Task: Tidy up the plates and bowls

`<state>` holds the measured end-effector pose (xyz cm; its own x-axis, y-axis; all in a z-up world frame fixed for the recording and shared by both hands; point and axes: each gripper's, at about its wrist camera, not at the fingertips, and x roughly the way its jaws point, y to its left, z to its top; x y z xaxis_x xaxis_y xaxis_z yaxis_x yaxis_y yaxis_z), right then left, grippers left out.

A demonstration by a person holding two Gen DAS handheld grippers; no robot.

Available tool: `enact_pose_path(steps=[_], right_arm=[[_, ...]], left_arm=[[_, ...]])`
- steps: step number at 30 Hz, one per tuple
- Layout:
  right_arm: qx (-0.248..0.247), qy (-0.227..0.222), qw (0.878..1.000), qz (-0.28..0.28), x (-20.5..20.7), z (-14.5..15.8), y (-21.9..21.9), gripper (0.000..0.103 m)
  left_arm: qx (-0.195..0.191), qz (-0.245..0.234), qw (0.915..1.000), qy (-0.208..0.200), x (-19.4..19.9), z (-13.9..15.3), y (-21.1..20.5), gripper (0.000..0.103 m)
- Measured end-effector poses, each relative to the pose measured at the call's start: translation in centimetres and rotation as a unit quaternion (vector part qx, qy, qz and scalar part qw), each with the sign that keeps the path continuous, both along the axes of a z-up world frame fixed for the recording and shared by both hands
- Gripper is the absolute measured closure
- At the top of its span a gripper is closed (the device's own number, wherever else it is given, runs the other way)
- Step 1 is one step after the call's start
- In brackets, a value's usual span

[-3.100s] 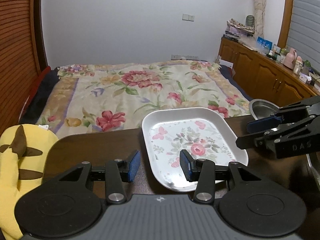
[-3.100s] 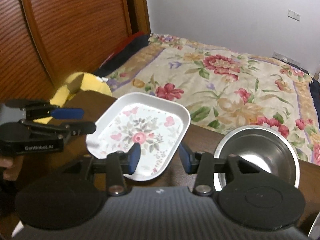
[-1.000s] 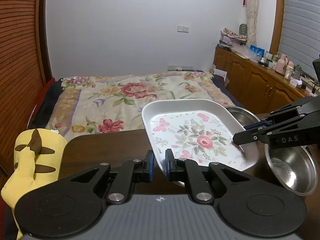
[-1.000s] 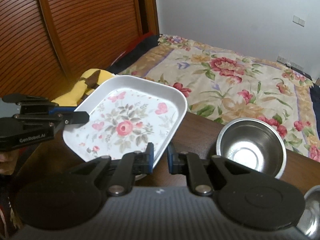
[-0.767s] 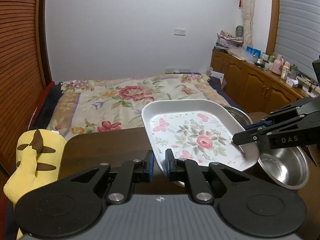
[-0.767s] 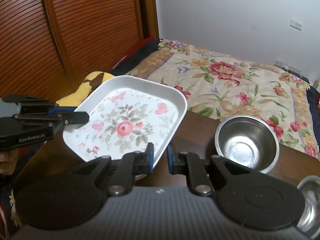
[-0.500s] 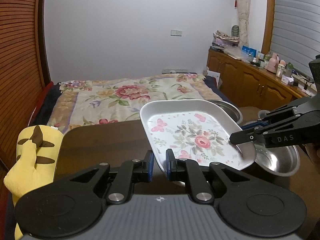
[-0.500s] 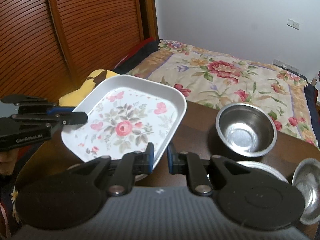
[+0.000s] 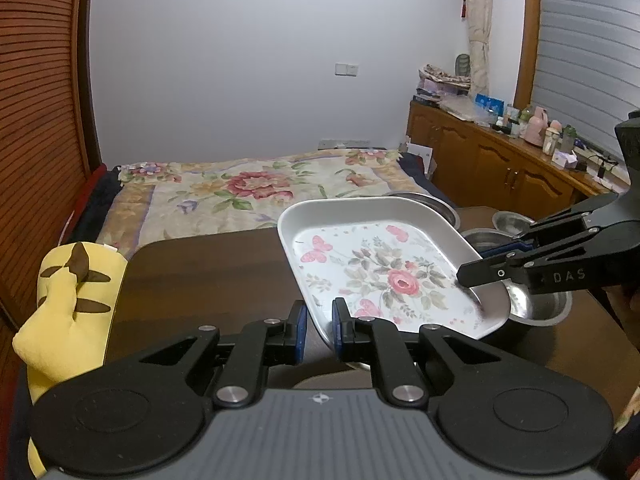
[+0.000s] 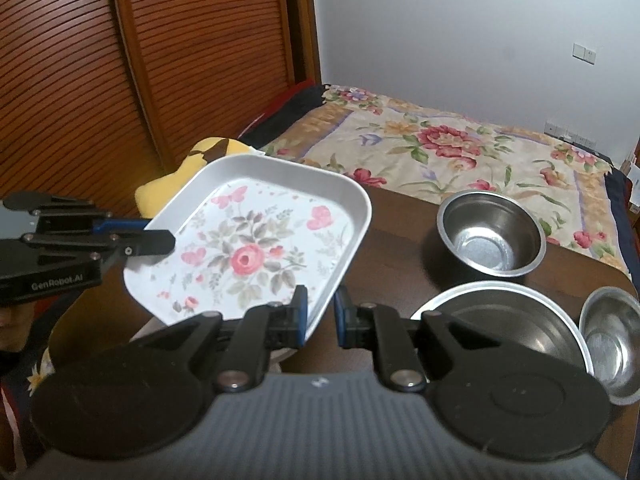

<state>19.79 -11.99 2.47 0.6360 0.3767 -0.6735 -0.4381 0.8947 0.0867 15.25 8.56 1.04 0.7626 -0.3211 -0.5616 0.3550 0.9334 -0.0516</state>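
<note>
The floral tray (image 9: 384, 276) hides most of the steel bowls (image 9: 538, 304).

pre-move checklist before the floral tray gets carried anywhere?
1. Left claw shut on floral tray rim: ok.
2. Right claw shut on the opposite rim: ok.
3. Tray lifted off the table: ok.
4. Tray level: not ok, slightly tilted.
5. Steel bowls: deep bowl, wide bowl and small bowl are apart from the tray: ok.
6. Drop-off spot: cannot tell.
</note>
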Motion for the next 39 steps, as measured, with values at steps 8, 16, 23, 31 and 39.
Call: enact_pose_path(steps=[8,16,23,31,39], right_arm=[[-0.006,-0.001,1.000,0.008,-1.9,-0.3,0.1,0.087],[0.003,0.005,1.000,0.019,-4.0,-1.2,0.1,0.087],[0.012,0.022,0.999,0.031,-5.6,-2.9,0.6,0.087],[0.012,0.031,0.999,0.040,-7.0,-3.8,1.1,0.086],[0.014,0.031,0.998,0.044,-7.7,-4.2,1.6,0.085]], left_arm=[[0.007,-0.008,0.9999,-0.002,-1.8,-0.1,0.1,0.089],[0.015,-0.020,0.9996,0.012,-4.1,-1.3,0.5,0.089],[0.017,-0.026,0.9991,0.029,-5.8,-2.7,1.0,0.089],[0.016,-0.020,0.9987,0.043,-7.1,-4.0,1.5,0.089],[0.018,-0.008,0.9985,0.050,-7.2,-5.1,2.0,0.089]])
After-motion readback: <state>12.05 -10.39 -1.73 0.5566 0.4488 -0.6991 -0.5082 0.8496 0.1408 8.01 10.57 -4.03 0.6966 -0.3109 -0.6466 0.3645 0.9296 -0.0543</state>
